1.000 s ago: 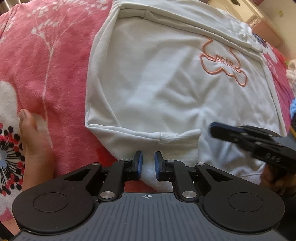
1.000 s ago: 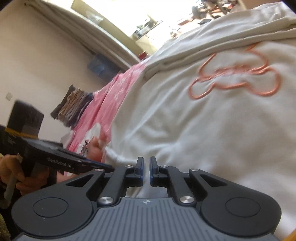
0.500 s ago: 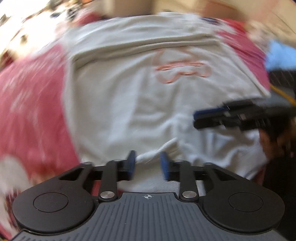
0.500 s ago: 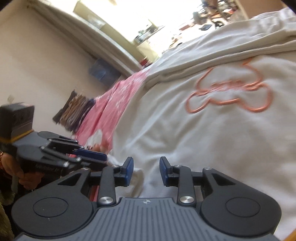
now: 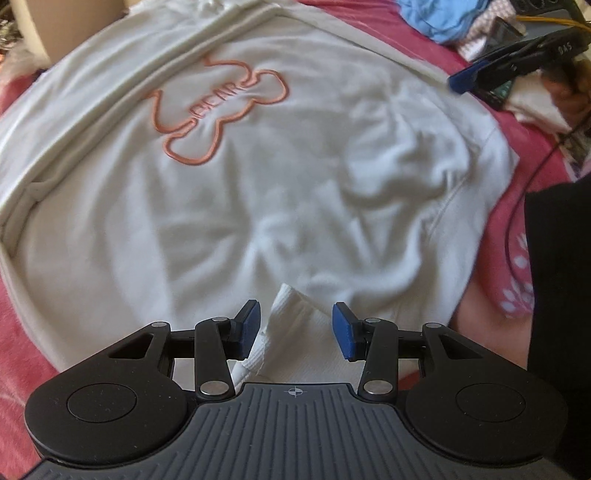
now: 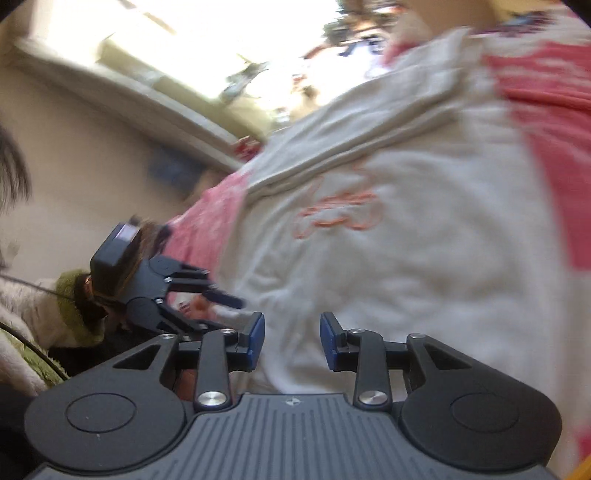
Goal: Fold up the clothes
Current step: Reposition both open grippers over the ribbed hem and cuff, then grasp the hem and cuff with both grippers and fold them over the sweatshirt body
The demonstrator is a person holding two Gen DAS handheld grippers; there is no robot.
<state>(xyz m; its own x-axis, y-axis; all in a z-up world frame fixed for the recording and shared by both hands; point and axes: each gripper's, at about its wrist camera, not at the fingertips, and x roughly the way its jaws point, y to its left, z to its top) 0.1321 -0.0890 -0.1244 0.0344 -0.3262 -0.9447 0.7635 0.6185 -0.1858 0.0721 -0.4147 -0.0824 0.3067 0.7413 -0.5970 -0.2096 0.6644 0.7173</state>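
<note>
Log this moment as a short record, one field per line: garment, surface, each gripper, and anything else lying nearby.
garment: white sweatshirt with an orange outline logo, lying front up, wrinkled toward the near hem
surface: pink blanket
left gripper: open, a ribbed cuff lying loose between the jaws
right gripper: open, nothing held, over the sweatshirt's near edge
nearby: blue cloth at the far right of the bed
picture quality: right wrist view is motion-blurred
</note>
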